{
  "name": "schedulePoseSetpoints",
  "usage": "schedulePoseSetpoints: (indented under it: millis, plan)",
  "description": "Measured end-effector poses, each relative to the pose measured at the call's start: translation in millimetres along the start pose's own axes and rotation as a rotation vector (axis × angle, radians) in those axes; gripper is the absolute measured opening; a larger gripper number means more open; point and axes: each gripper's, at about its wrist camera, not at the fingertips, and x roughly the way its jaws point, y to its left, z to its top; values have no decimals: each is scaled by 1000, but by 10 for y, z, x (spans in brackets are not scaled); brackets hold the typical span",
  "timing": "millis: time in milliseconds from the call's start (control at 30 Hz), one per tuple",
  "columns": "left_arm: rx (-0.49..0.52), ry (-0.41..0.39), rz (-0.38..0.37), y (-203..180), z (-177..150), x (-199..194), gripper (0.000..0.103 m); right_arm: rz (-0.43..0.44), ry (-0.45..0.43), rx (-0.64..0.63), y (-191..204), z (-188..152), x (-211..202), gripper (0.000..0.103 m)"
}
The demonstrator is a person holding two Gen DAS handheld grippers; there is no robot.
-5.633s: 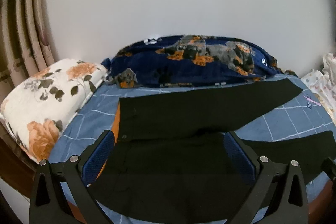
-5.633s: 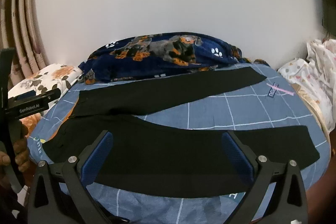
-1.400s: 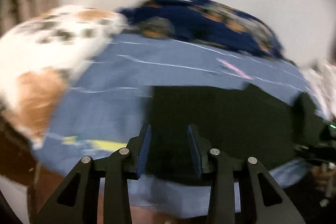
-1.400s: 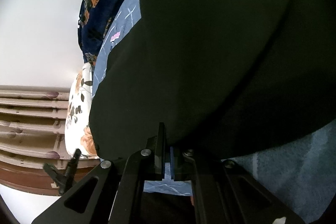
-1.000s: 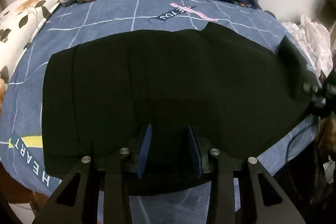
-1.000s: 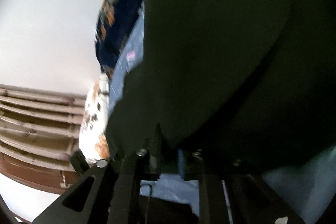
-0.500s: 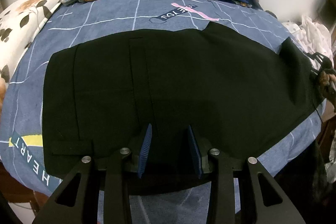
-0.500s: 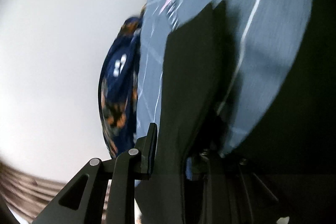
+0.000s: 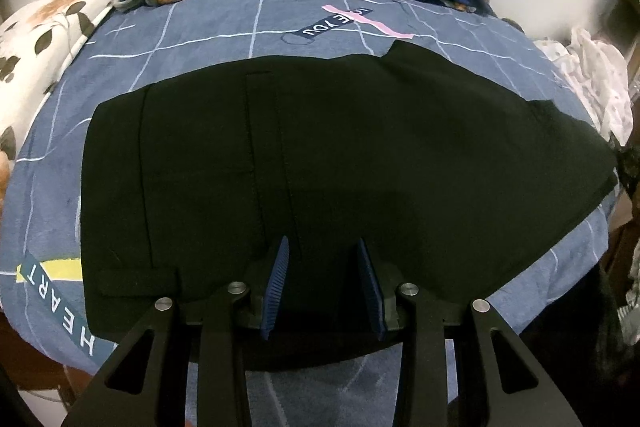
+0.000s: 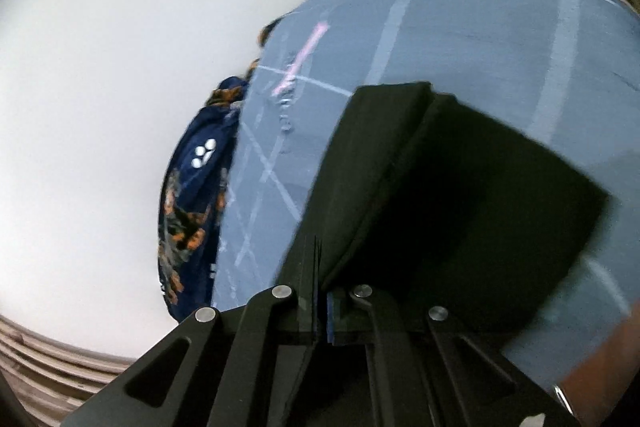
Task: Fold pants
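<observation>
The black pants [image 9: 320, 163] lie on the blue bed sheet [image 9: 200, 27], legs already laid together into one flat band, so the lengthwise fold looks done and the crosswise folds remain. The left tool [image 9: 322, 287] hovers partly open at the near edge, nothing pinched. The right tool [image 10: 322, 311] is clamped on the pants' right-hand end.

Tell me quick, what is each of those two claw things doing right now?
Left gripper: jaws part open over the black fabric pants, pinching nothing.
Right gripper: jaws shut, a fold of the pants' hem end apparently pinched between them.
</observation>
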Motion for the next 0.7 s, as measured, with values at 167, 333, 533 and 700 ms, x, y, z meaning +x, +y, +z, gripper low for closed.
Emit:
schedulePoseSetpoints:
  millis: [167,333,533,700]
  plan:
    - [13,-7,-8,6,-16,-4,37,3,-10,66,-304,-135,-97,4]
    - [-14,-6,-27,51,-12,-12,37,29,-14,82,-376,-153,-105,4]
    - [-1,-4,-16,51,-12,-20,37,50,-23,134,-541,-89,-152,3]
    - [6,-4,-11,50,-5,-14,38,65,-19,167,-624,-59,-217,4]
